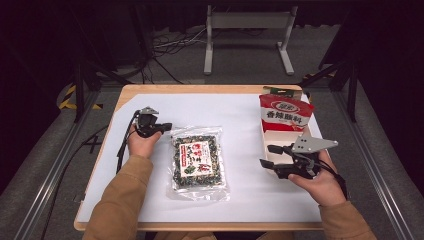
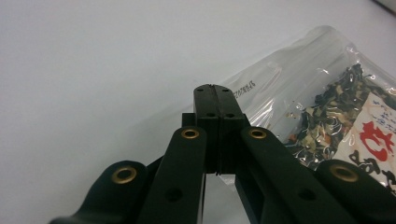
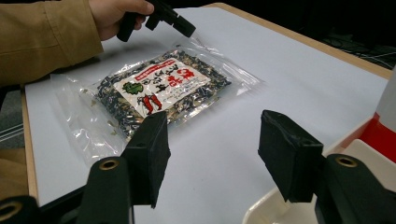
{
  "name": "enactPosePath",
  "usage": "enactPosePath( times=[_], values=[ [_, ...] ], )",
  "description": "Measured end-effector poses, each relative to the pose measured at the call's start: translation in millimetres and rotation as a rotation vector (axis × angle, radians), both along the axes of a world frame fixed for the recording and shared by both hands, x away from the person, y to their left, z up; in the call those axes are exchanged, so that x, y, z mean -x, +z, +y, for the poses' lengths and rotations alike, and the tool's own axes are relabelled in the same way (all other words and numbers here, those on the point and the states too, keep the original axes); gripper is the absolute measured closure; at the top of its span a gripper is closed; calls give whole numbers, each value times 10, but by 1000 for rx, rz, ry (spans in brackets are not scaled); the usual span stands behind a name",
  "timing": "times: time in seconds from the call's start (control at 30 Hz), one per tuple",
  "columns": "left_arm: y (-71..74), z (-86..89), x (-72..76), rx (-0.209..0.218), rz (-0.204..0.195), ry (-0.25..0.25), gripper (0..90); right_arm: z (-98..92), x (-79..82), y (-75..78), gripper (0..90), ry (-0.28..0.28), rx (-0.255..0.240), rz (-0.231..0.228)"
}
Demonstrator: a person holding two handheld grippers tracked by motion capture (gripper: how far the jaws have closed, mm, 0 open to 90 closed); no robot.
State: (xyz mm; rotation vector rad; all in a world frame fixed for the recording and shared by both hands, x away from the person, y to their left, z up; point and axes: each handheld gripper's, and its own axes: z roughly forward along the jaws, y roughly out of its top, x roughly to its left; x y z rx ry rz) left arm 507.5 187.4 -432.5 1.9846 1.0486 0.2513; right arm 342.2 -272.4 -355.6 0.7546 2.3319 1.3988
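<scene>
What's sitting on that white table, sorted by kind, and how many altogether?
Clear packets of dried mix: 1, clear packet
Red seasoning packets: 1, red packet, standing in the box
Shallow white boxes: 1, white box
Hand-held grippers: 2, left gripper and right gripper
Total: 5

Both forearms wear tan, mustard-brown sleeves with loose cuffs. The left gripper (image 1: 161, 127) is black, topped by a small grey three-cornered plate, with a black cable trailing from it. The right gripper (image 1: 269, 155) carries a larger grey plate dotted with what look like screws (too small to be sure). Its black jaws bear brass-ringed rivets, and a dark strap seems to circle that wrist.
</scene>
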Motion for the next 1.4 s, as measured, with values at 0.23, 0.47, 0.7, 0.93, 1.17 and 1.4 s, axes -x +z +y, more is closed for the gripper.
enactPosePath(
  times=[0.23, 0.47, 0.7, 0.93, 1.17, 1.4],
  values=[
    [260, 43, 161, 38, -91, -19, 900, 124, -50, -3, 445, 21, -6, 33],
    [480, 93, 337, 92, -157, -45, 900, 273, -157, -9, 430, 22, -8, 71],
    [661, 137, 515, 146, -217, -65, 900, 512, -297, -10, 376, 32, -11, 98],
    [868, 105, 692, 159, -305, -104, 900, 829, -501, -75, 321, 42, 9, 145],
    [975, 124, 802, 188, -331, -133, 900, 915, -572, -97, 296, 39, 16, 166],
    [1133, 99, 985, 205, -387, -165, 900, 981, -630, -96, 263, 44, 26, 153]
  ],
)
